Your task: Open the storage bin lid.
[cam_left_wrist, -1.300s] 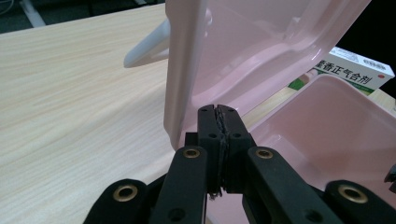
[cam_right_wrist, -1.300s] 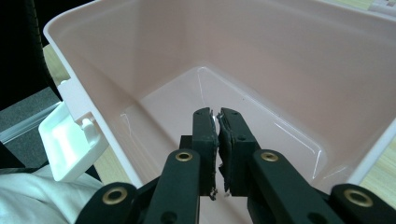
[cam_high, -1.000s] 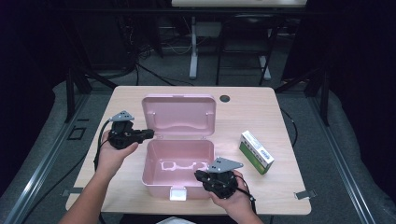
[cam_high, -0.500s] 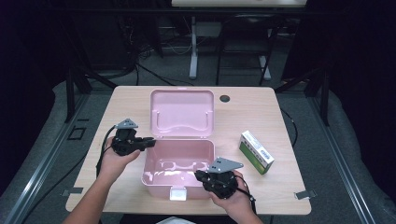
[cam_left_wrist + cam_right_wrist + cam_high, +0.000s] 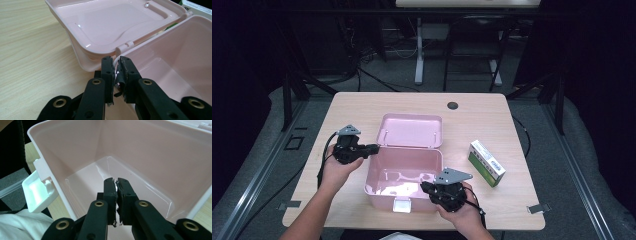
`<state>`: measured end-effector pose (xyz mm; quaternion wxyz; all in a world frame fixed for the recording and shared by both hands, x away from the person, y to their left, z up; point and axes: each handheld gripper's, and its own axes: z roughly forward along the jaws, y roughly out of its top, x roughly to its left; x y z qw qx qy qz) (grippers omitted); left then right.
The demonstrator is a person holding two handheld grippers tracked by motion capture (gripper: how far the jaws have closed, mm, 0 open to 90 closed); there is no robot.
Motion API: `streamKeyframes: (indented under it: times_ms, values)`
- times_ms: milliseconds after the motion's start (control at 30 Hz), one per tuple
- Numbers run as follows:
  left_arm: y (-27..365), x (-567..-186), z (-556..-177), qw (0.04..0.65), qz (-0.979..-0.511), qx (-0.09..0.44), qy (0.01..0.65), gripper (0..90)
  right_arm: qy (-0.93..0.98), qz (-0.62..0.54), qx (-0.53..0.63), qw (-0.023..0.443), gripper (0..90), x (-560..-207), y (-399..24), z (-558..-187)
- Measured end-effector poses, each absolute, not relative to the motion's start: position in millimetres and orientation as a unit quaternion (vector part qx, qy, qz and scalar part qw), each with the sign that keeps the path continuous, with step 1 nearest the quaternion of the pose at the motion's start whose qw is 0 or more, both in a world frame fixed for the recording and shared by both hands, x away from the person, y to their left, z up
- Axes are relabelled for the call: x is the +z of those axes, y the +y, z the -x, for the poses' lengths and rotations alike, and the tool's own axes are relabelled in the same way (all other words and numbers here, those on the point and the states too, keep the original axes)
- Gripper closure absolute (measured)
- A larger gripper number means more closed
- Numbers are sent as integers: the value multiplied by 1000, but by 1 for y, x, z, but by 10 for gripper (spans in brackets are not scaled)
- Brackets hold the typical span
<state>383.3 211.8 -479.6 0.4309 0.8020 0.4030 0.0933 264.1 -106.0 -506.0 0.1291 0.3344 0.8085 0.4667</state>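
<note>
An open pink plastic box [image 5: 404, 170] stands on the table with its lid [image 5: 411, 131] leaning back behind it. My left gripper [image 5: 374, 148] is at the box's rear-left corner. In the left gripper view its jaws [image 5: 115, 61] have just been closing and pinch the thin rim of the box wall [image 5: 180, 50] below the lid [image 5: 112, 22]. My right gripper [image 5: 426, 187] is at the front-right corner. In the right gripper view its tips [image 5: 115, 181] are shut together over the bare inside of the box [image 5: 140, 145], with nothing seen between them.
A green and white carton [image 5: 486, 162] lies right of the box, and its corner [image 5: 197, 6] is seen past the lid. A white latch [image 5: 401, 204] hangs off the box's front wall. A black grommet hole [image 5: 452, 105] sits near the wooden table's [image 5: 342, 115] far edge.
The lid has dropped farther back and looks smaller in the high view. My left hand has shifted slightly beside the box's rear-left corner. The right hand and the box stayed in place.
</note>
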Motion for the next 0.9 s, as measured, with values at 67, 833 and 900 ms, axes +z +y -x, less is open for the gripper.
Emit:
streamKeyframes:
  times_ms: [67,833,900]
  values:
    - [212,-480,-383,432,-800,94,405,823,808,-335,467,129,857,-506,-106,-265]
    - [218,-477,-377,461,-784,94,405,685,793,-331,495,126,663,-489,-111,-266]
    - [218,-476,-374,461,-784,94,404,641,792,-335,494,128,627,-487,-115,-266]
